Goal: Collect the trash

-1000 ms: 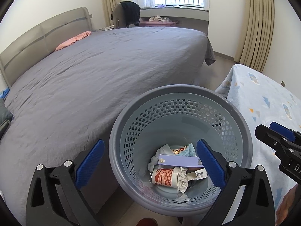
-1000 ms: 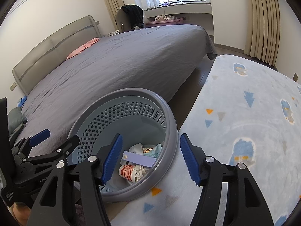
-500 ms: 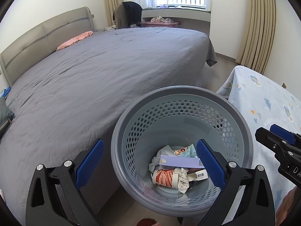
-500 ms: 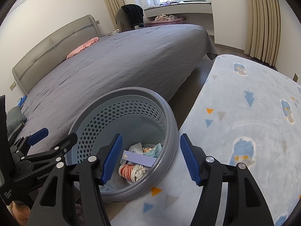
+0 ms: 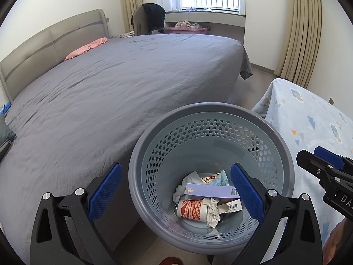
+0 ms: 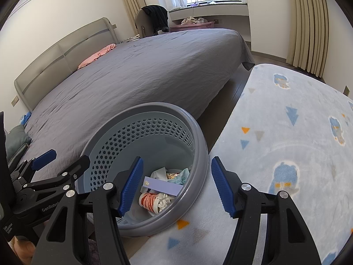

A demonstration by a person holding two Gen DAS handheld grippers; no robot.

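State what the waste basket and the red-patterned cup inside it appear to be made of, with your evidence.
Waste basket: moulded plastic, matt blue-grey; uniform punched holes and a smooth rolled rim. Cup: probably printed paper or thin plastic, judging by its red pattern and white rim; uncertain.

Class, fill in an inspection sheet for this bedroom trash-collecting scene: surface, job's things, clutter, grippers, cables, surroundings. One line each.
Surface: wooden floor between the grey bed and a pale blue patterned blanket.
Job's things: perforated grey bin holding a red-and-white cup, crumpled paper, a lilac box and wrappers.
Clutter: pink cloth near the headboard; pink tub under the window.
Grippers: left gripper and right gripper both open, empty, above the bin.
Cables: nothing seen.
Surroundings: chair with dark clothing, barred window, beige curtains.
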